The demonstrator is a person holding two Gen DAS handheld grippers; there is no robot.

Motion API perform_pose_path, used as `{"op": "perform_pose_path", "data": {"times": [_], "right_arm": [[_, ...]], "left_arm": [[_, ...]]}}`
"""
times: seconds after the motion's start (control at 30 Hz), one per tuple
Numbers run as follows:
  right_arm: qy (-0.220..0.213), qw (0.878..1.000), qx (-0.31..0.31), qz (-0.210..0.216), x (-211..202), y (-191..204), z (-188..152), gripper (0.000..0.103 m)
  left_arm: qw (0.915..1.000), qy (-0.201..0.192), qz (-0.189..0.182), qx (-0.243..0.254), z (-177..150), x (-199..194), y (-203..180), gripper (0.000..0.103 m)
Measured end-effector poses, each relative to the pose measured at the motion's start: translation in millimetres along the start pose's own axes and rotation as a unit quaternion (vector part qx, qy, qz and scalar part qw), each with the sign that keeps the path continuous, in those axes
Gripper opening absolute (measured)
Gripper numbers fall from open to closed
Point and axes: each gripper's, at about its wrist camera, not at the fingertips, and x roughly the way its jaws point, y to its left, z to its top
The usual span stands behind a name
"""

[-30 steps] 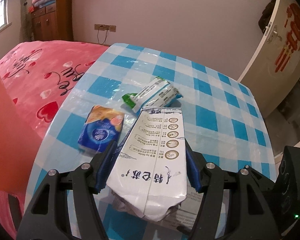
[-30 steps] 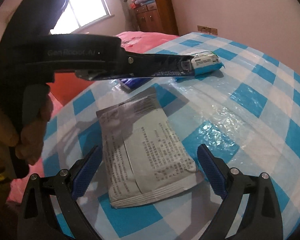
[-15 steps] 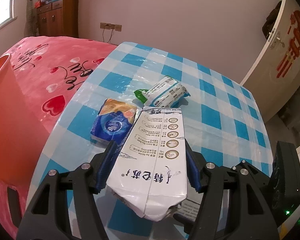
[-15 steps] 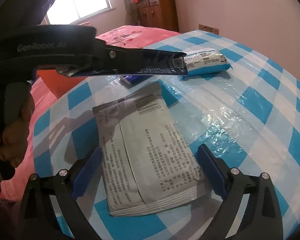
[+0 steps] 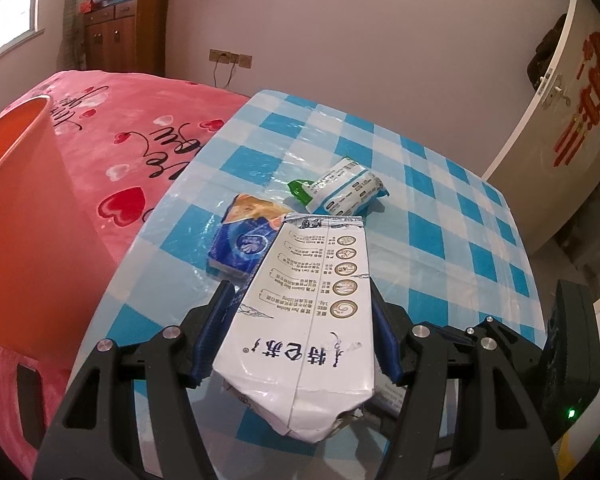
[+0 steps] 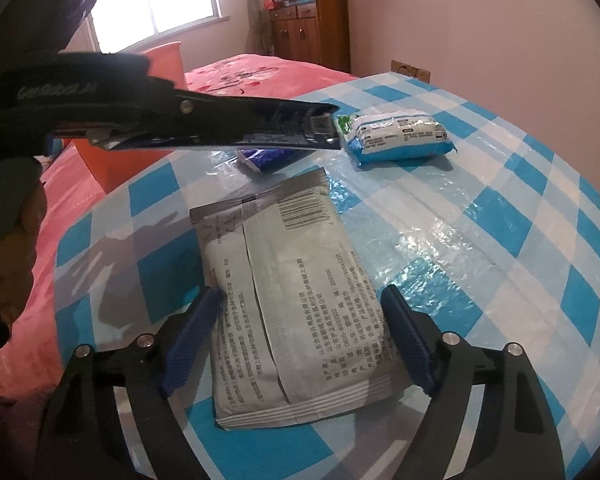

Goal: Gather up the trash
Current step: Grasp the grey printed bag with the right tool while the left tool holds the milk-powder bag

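My left gripper (image 5: 300,308) is shut on a white carton (image 5: 308,320) with Chinese print and holds it above the checked table (image 5: 440,216). It shows side-on in the right wrist view (image 6: 328,132). My right gripper (image 6: 304,308) is open, its fingers astride a flat grey sachet (image 6: 288,304) that lies on the table. A blue tissue pack (image 5: 244,240) and a white and green wipes pack (image 5: 340,192) lie farther back; the wipes pack also shows in the right wrist view (image 6: 396,136).
An orange bin (image 5: 24,216) stands left of the table, in front of a pink bed (image 5: 140,128). A wooden cabinet (image 5: 128,32) stands by the far wall. A door (image 5: 560,112) is at the right.
My left gripper has lifted the carton higher and drawn back, so more of the orange bin shows. My right gripper has moved forward over the grey sachet.
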Motion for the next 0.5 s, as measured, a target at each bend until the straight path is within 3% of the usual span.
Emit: {"op": "perform_pose_path", "data": {"times": [0.13, 0.2, 0.23, 0.3, 0.5], "right_arm": [[-0.009, 1.000, 0.007, 0.003, -3, -3, -1, 0.072], [-0.015, 1.000, 0.022, 0.007, -5, -7, -2, 0.065], [-0.019, 0.999, 0.031, 0.008, -6, -10, -2, 0.056], [-0.022, 0.998, 0.057, 0.023, -8, -19, -3, 0.055], [-0.017, 0.998, 0.062, 0.011, -8, -15, -2, 0.060]], "left_arm": [[1.0000, -0.005, -0.001, -0.002, -4, -7, 7, 0.064], [1.0000, -0.008, -0.002, -0.002, -5, -11, 9, 0.064], [0.9999, -0.010, -0.002, -0.002, -6, -13, 11, 0.064], [0.9999, -0.013, -0.006, -0.004, -8, -18, 13, 0.064], [0.9998, -0.017, -0.012, -0.005, -15, -24, 18, 0.064]]}}
